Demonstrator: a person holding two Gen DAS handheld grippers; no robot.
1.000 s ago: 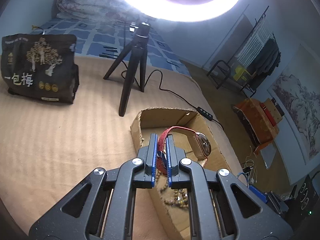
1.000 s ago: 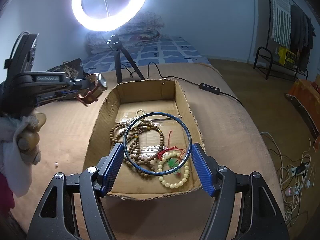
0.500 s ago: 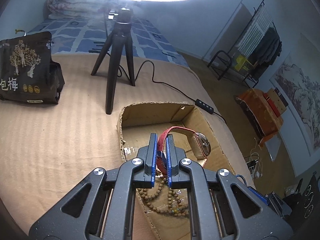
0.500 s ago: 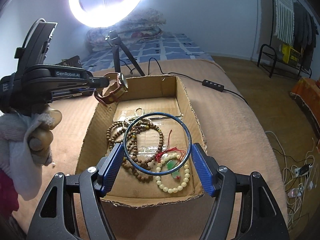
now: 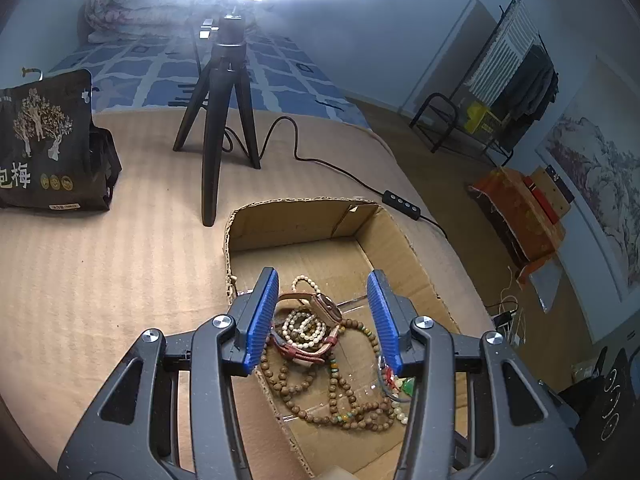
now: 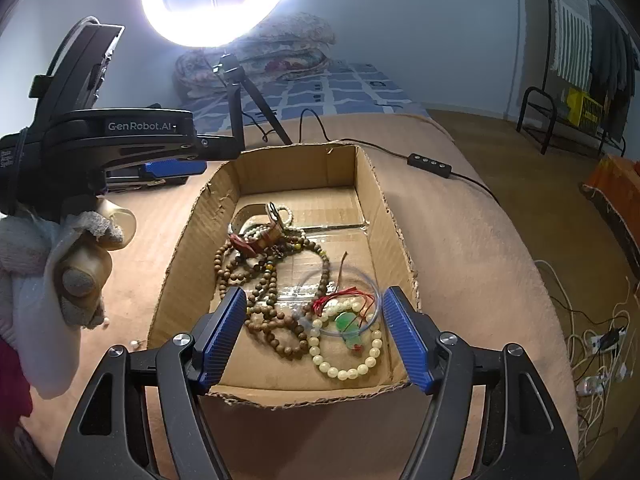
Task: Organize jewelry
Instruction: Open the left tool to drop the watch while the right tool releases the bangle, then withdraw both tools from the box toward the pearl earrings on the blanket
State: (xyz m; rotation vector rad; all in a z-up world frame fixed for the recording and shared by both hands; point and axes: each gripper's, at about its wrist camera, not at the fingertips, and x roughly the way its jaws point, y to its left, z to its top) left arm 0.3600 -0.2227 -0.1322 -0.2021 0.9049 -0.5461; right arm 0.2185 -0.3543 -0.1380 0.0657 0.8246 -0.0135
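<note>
An open cardboard box [image 5: 404, 240] [image 6: 368, 184] lies on the tan bed cover. Inside it lie a red-strapped watch [image 5: 320, 308] [image 6: 264, 236], brown bead strings [image 5: 320, 384] [image 6: 260, 280], a pale bead bracelet [image 6: 348, 344] with a green stone, and a thin blue bangle [image 6: 340, 304]. My left gripper [image 5: 324, 316] is open and empty above the watch; its body shows in the right wrist view [image 6: 168, 168]. My right gripper [image 6: 312, 332] is open and empty above the bangle.
A black tripod [image 5: 224, 120] with a ring light [image 6: 220, 0] stands behind the box, its cable and switch [image 6: 430, 164] running right. A dark printed bag [image 5: 48, 148] sits at the left. Floor clutter and cables [image 6: 592, 344] lie off the bed's right edge.
My left gripper opened and the watch dropped into the box. My right gripper opened and the blue bangle now lies in the box over the pale bracelet.
</note>
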